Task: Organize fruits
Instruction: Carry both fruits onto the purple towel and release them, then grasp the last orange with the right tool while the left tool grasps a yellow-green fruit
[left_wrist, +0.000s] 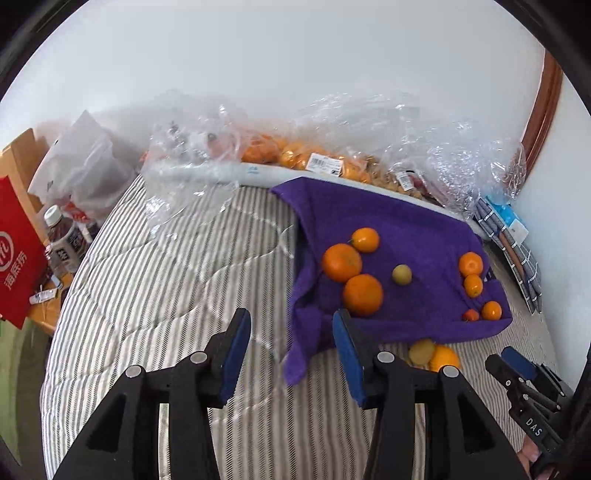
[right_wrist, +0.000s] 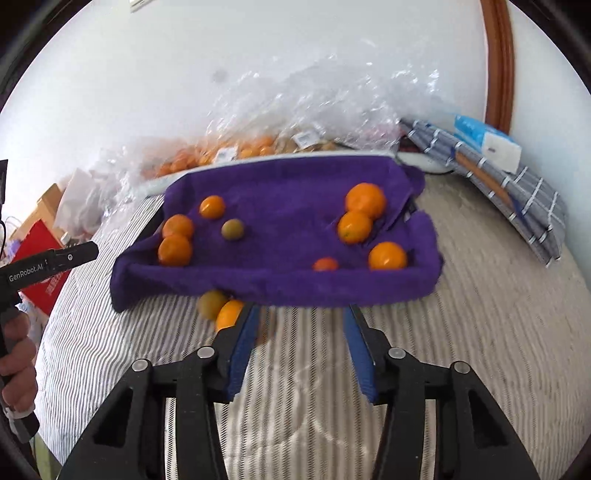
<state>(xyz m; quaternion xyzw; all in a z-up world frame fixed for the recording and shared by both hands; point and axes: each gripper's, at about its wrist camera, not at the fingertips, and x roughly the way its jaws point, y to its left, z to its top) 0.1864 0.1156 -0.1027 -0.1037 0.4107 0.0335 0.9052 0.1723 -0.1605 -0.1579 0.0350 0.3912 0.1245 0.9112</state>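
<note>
Claws, left (left_wrist: 291, 354) and right (right_wrist: 301, 343), gape empty at purple towel's (right_wrist: 280, 229) near edge over striped bedding (right_wrist: 480, 314).

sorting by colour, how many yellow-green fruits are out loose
2: one yellow-green fruit sits mid-way on the purple towel; a second lies off its near edge, on the striped bed beside an orange. The bags may hide more.

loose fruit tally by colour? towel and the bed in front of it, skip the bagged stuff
Orange, on the towel: 7 (three left, four right, one of them small and redder)
Yellow-green, on the towel: 1
Orange, on the bed: 1
Yellow-green, on the bed: 1
Total: 10
</note>
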